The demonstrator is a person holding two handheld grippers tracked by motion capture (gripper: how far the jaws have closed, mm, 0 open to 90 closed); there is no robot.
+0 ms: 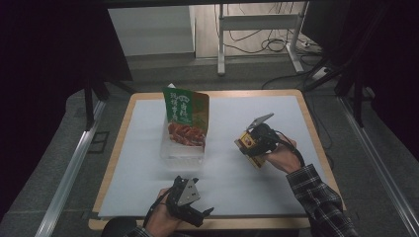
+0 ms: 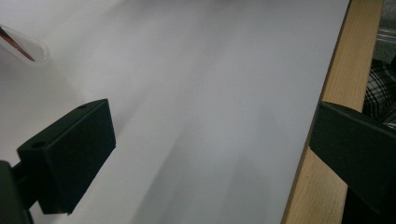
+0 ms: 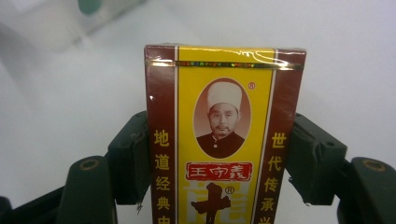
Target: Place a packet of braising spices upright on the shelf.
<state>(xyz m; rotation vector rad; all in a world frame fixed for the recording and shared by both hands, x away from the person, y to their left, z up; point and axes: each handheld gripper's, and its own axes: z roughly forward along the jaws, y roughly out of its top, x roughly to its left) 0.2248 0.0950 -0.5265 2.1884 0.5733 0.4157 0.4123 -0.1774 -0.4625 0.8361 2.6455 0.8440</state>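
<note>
I read the scene left to right across the table (image 1: pixel 148 163), a wooden-edged top covered by a white sheet (image 1: pixel 247 173).

Left gripper (image 1: pixel 205 213): I see it at the near edge in the high view, held in the left hand (image 1: pixel 160 222), grey plate on top, jaws pointing right along the table edge. In the left gripper view its 2 black jaws stand wide apart with nothing between them; under them lie white sheet and the wooden edge strip (image 2: pixel 322 140). Released, empty.

Centre: a clear plastic tray (image 1: pixel 182 150) sits on the sheet, and a green food pouch (image 1: pixel 187 118) with a red dish pictured on it stands upright in it, leaning slightly back. The tray is well apart from both grippers. A corner of the tray (image 2: pixel 28 46) shows at the upper left of the left gripper view.

Right gripper (image 1: pixel 242 143): held above the sheet in the right hand (image 1: pixel 281 158), plaid sleeve (image 1: pixel 321 202) behind it, jaws aimed left toward the tray. It grasps a yellow and maroon box (image 1: pixel 247 142). In the right gripper view the box (image 3: pixel 219 140) stands upright between the 2 jaws, each jaw pressing a maroon side panel; the box top rises well past the jaw tips. Clenched on the box. The box is to the right of the tray, near it, not touching.
</note>
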